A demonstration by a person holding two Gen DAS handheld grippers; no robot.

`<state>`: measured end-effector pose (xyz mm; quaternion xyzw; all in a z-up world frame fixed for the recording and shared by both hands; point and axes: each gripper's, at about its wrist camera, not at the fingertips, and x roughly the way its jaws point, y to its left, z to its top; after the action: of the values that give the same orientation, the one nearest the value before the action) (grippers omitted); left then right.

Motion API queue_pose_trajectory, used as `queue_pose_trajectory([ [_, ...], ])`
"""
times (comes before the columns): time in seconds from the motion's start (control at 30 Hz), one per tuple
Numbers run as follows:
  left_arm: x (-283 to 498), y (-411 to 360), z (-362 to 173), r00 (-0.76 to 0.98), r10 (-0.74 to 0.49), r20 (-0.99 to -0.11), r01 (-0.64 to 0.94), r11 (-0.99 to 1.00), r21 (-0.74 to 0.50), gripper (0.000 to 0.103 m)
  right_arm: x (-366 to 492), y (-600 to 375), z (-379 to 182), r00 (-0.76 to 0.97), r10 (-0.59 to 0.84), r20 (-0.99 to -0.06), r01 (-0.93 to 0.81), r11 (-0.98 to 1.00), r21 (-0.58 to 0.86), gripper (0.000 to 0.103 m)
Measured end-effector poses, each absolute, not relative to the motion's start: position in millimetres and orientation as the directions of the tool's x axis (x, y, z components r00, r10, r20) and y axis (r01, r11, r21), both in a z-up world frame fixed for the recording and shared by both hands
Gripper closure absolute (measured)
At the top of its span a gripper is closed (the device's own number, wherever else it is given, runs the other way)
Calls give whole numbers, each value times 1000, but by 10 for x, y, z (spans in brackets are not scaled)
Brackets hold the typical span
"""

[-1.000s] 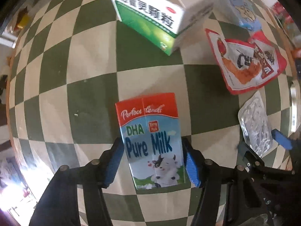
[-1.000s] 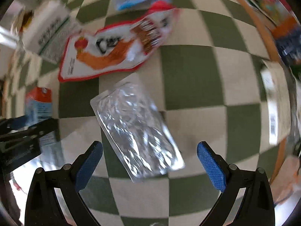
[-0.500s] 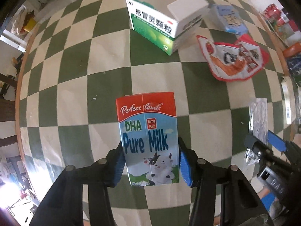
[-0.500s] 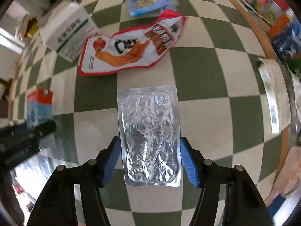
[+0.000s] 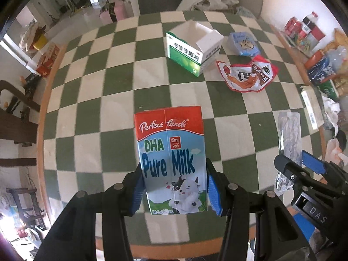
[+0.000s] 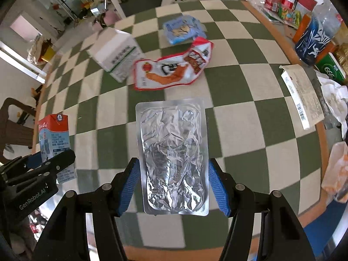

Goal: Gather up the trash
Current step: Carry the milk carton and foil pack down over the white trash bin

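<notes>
The left hand-held gripper (image 5: pixel 175 188) is clamped on the milk carton (image 5: pixel 170 158); the right hand-held gripper (image 6: pixel 174 188) pinches the foil pack (image 6: pixel 173 158). The thin foil could be buckled and slipped free — little stiffness is offered to the pads.

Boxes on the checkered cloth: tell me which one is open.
The green-and-white medicine box, lying on the cloth with its flap up and empty inside. The milk carton is sealed and clamped in the left hand-held gripper.

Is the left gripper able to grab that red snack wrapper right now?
Probably not yet. The left gripper is already shut on the milk carton, so its jaws are full. The red snack wrapper lies uncovered farther across the checkered table.
</notes>
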<state>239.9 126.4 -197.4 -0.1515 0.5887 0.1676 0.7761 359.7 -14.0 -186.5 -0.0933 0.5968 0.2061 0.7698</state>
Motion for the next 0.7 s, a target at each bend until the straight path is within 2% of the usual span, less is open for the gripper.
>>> queue_pose_trajectory([
  [0.1, 2203, 1314, -1959, 277, 83, -957, -433, 900, -47, 57, 3290, -10, -1751, 222, 228, -948, -434, 894, 114, 38],
  [0.43, 706, 1413, -1775, 356, 73, -932, -388, 919, -76, 57, 1750, 165, -1470, 309, 280, -909, -394, 907, 146, 38],
  [0.57, 60, 1476, -1914, 329, 36, -944, -391, 915, -101, 57, 1014, 156, -1481, 312, 274, -910, -366, 918, 151, 38],
  [0.7, -388, 1514, -2184, 264, -16, -964, -418, 899, -129, 57, 397, 132, -1701, 243, 267, -933, -343, 923, 174, 38],
])
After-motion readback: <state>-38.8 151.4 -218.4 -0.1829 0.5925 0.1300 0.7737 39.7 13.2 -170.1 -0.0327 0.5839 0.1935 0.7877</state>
